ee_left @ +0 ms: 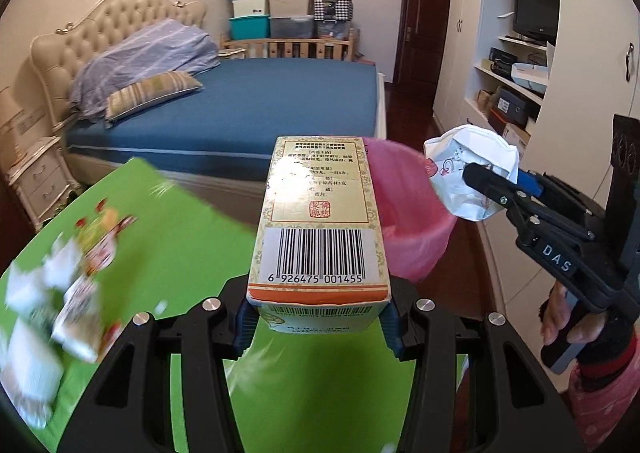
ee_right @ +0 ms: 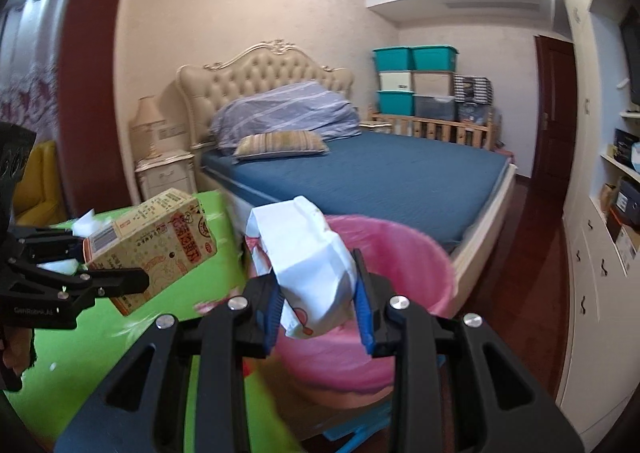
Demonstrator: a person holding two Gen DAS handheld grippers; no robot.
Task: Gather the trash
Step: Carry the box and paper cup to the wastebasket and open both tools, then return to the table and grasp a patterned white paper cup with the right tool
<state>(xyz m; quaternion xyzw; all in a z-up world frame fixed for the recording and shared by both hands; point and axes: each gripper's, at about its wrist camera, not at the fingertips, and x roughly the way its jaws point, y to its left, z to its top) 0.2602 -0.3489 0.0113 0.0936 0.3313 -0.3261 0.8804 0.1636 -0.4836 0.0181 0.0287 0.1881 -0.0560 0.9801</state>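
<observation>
My left gripper [ee_left: 318,327] is shut on a yellow cardboard box [ee_left: 320,221] with a barcode, held above the green table [ee_left: 180,253]. In the right wrist view that box [ee_right: 160,245] sits left of the bin, clamped by the left gripper [ee_right: 100,273]. My right gripper [ee_right: 318,309] is shut on a crumpled white paper wrapper [ee_right: 312,257], held just over the near rim of the pink-lined bin [ee_right: 400,253]. From the left wrist view, the wrapper [ee_left: 468,173] hangs in the right gripper [ee_left: 496,189] at the right edge of the bin [ee_left: 404,213].
Several blurred wrappers and paper scraps [ee_left: 72,285] lie on the table's left side. A bed with a blue sheet [ee_left: 260,101] stands behind the bin, a white nightstand [ee_left: 40,177] at the left, and white shelving [ee_left: 516,93] along the right wall. A person's hand [ee_left: 568,321] grips the right handle.
</observation>
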